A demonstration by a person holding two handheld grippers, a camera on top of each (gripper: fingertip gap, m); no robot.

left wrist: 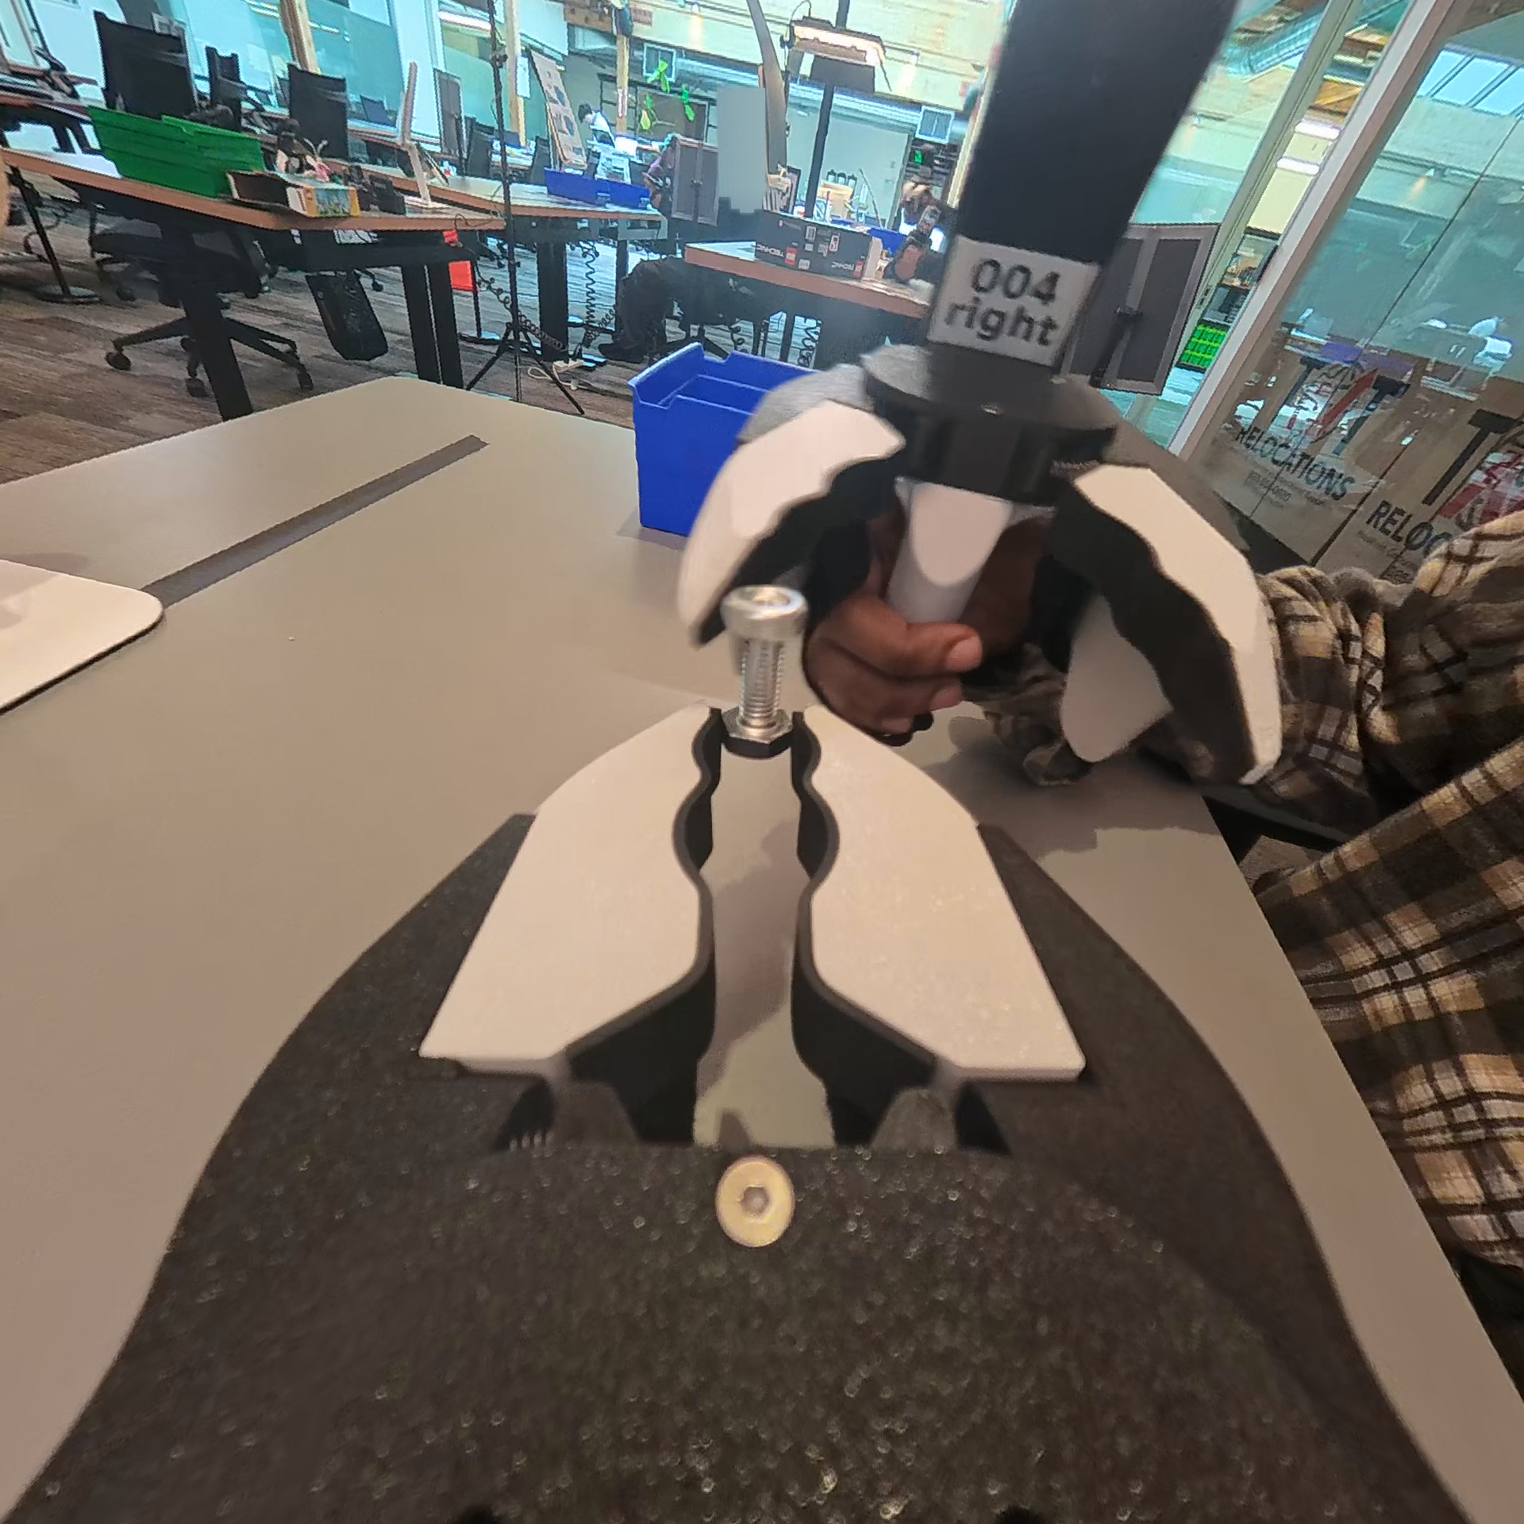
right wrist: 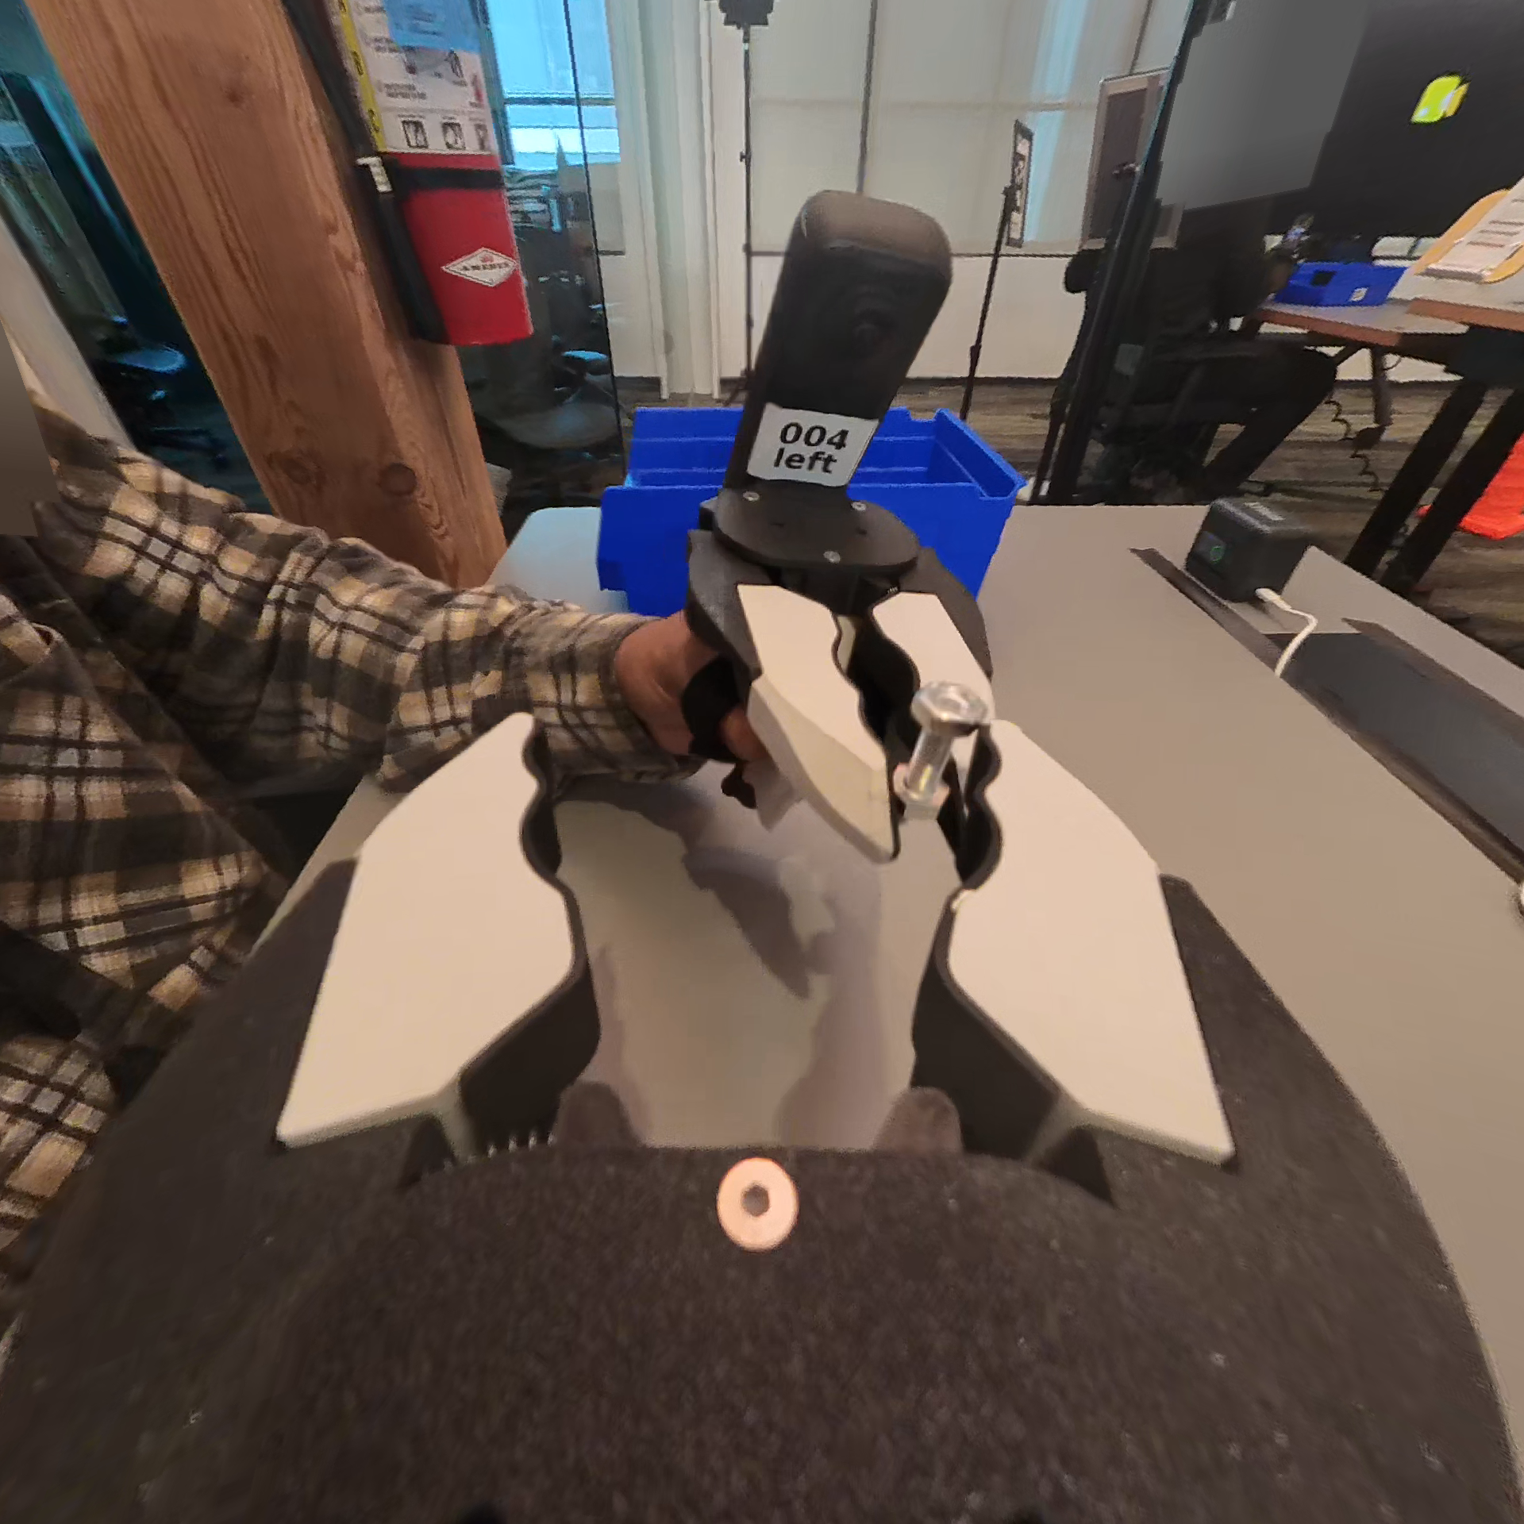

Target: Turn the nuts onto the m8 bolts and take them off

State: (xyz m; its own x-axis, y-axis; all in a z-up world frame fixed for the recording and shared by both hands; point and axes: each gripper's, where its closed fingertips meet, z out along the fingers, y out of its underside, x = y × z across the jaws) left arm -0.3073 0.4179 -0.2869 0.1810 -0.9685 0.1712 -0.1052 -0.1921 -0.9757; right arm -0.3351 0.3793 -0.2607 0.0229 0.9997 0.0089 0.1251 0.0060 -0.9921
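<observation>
My left gripper [left wrist: 756, 722] is shut on a silver nut [left wrist: 754, 731] at its fingertips, just above the grey table [left wrist: 330, 701]. A silver M8 bolt [left wrist: 763, 660] stands threaded in the nut, its socket head up. My right gripper [right wrist: 763, 742] is wide open and empty. The bolt [right wrist: 940, 742] sits just inside its right finger [right wrist: 1064, 948], between the fingers near the tips. In the left wrist view the right gripper [left wrist: 948, 693] faces me from behind the bolt, with one finger [left wrist: 775, 511] close behind the bolt head. The left gripper [right wrist: 911, 808] also shows in the right wrist view.
A blue bin [left wrist: 693, 437] stands behind the grippers at the table's far edge, and also shows in the right wrist view [right wrist: 940, 495]. A white pad [left wrist: 58, 627] lies at the left. A small black box with a white cable [right wrist: 1245, 552] sits at the right. Plaid sleeves reach in from the side. The left gripper's tips are roughly 5 centimetres from the right gripper's.
</observation>
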